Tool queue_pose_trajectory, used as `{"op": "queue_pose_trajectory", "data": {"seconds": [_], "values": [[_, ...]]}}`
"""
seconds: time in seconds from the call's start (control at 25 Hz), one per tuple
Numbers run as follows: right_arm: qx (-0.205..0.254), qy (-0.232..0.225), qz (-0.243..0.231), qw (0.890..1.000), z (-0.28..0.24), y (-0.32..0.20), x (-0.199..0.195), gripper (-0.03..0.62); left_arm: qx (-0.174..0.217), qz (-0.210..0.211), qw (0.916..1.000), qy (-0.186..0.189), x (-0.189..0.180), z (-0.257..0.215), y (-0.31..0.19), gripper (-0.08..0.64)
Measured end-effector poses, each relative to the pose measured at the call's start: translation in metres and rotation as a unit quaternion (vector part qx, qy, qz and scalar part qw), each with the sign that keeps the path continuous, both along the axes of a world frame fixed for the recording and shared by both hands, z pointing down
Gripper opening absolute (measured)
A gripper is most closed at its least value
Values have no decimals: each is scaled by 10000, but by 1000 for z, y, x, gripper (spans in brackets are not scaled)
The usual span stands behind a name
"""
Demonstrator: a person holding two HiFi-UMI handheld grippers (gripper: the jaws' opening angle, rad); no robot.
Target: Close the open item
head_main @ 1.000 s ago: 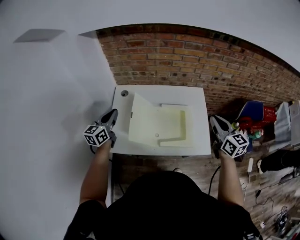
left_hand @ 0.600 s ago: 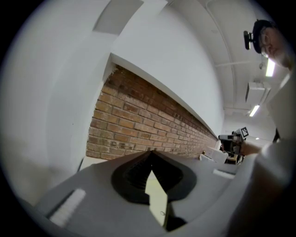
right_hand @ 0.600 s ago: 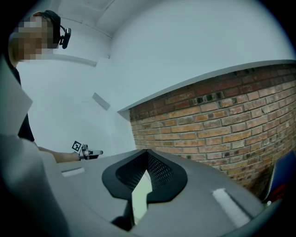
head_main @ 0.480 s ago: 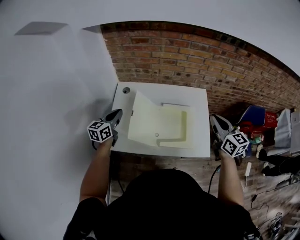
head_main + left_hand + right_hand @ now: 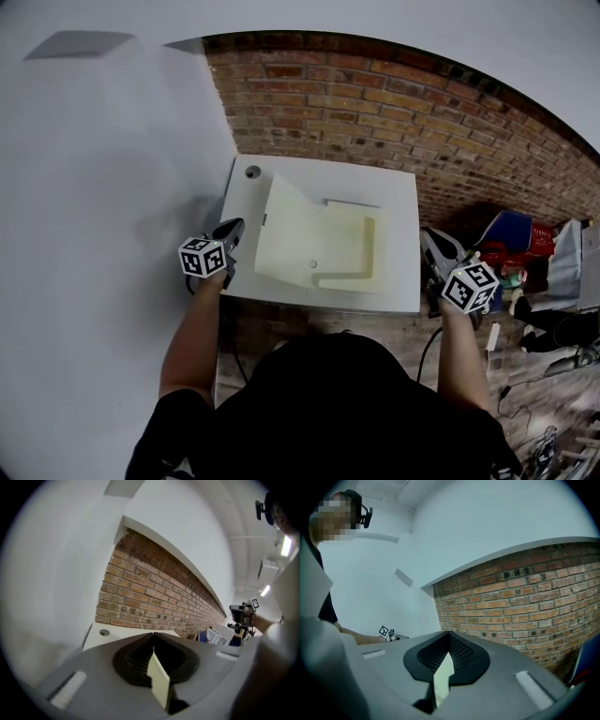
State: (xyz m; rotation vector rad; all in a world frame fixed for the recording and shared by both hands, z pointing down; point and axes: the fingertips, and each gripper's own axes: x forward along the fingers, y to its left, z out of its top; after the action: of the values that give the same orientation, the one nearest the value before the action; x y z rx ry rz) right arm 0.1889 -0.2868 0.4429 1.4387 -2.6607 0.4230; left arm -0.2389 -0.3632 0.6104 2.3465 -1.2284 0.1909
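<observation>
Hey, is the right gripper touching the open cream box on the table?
Apart. The head view shows the right gripper past the right edge of the table, bare tabletop separating it from the box.

A pale cream, flat plastic case (image 5: 323,251) lies open on the middle of the white table (image 5: 380,183). Its lid (image 5: 281,230) stands tilted up on the left, and its L-shaped recessed base (image 5: 361,258) lies flat on the right.

Box (image 5: 314,246) on table (image 5: 398,202), wall (image 5: 375,103) apparently just behind
</observation>
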Motion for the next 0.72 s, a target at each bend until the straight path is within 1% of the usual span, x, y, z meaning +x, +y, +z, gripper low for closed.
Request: {"op": "queue_pose_trajectory", "data": {"seconds": [0.12, 0.28, 0.52, 0.72], "values": [[-47, 30, -40, 10000, 3, -1, -2, -2, -171, -16, 9999, 5, 0, 18, 1, 5], [-105, 85, -80, 9999, 8, -1, -5, -2, -353, 77, 9993, -109, 4, 41, 2, 5], [-226, 157, -122, 9995, 19, 3, -8, -2, -572, 8, 9984, 3, 1, 67, -3, 5], [-364, 185, -126, 9991, 32, 10, -8, -2, -773, 55, 9970, 86, 4, 87, -5, 4]]}}
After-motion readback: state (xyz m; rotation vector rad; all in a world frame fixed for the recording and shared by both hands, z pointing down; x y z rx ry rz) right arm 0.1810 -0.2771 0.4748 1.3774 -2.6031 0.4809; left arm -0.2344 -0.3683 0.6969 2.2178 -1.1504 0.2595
